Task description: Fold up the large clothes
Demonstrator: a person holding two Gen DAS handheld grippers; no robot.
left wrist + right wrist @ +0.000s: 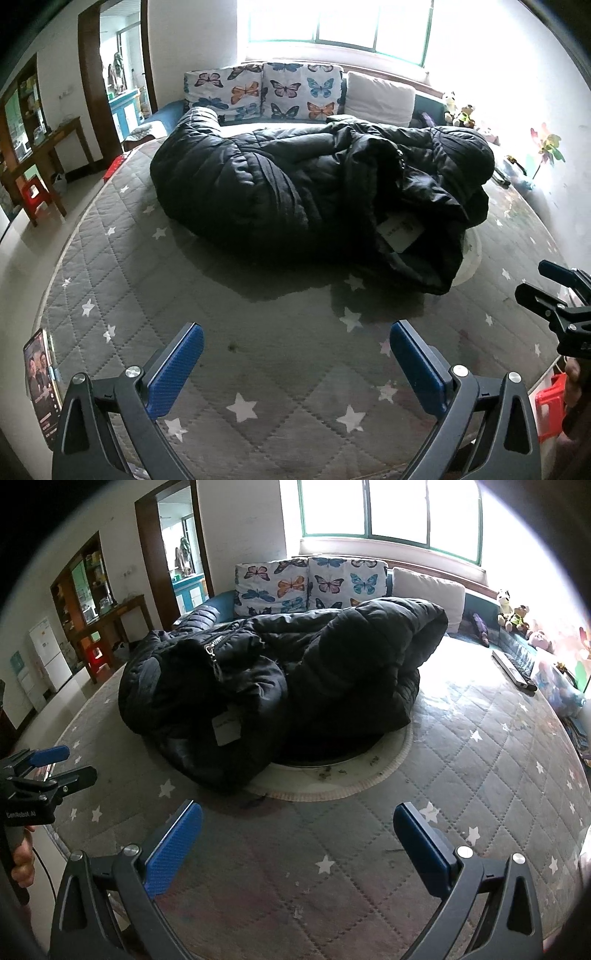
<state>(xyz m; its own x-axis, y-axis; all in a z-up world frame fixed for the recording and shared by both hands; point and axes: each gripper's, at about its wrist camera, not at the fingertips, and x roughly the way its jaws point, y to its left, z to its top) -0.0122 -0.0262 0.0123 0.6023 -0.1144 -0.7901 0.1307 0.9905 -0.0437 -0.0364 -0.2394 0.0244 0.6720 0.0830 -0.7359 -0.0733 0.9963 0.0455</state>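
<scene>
Black and quilted, the puffer coat (295, 184) is lying in a rumpled heap on the grey star-printed mattress (258, 369), its shiny shell catching light from the window (391, 509) at the far side. Going from left to right in the left wrist view, one padded sleeve end (203, 114) is reaching toward the butterfly cushions (266, 90). The broad, puffy body is bulging in the middle. At the right the coat is folding over on itself, showing dark lining and a white label (399, 232). In the right wrist view a metal zip pull (213, 651) is showing near the top of the heap, and the coat's near right part is lying over a pale round mat (369, 775).

Both tools are hovering near the close edge of the mattress, well apart from the coat, which is lying beyond them toward the far side. The left gripper (295, 363) is standing with its blue pads (177, 369) spread wide, nothing between them, and the coat is sitting ahead of it and slightly right. The right gripper (297, 843) is likewise gaping, holding nothing, with the heap ahead and a little left. Each gripper is also showing at the edge of the other's view, clear of the fabric. At the near left edge of the mattress a phone (40, 384) is lying with its screen lit.
</scene>
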